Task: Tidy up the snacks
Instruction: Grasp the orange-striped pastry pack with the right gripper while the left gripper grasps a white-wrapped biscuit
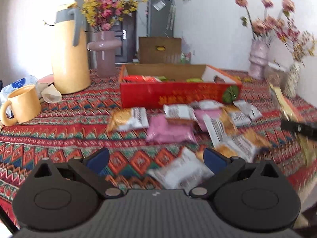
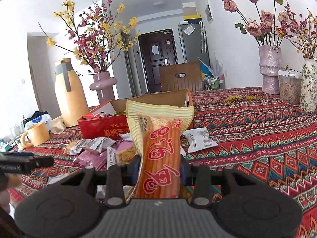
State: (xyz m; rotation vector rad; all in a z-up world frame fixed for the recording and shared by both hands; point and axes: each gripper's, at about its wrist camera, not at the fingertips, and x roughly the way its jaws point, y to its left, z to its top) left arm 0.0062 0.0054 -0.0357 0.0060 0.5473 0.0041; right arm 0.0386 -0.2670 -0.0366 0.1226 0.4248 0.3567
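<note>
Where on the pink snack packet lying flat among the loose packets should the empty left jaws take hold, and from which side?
Grip the pink snack packet at its near left corner, coming in low from the bare cloth on its left. It lies flat, and another packet overlaps its far right part, so that free edge looks easiest to pinch. The left gripper is open and empty.
</note>
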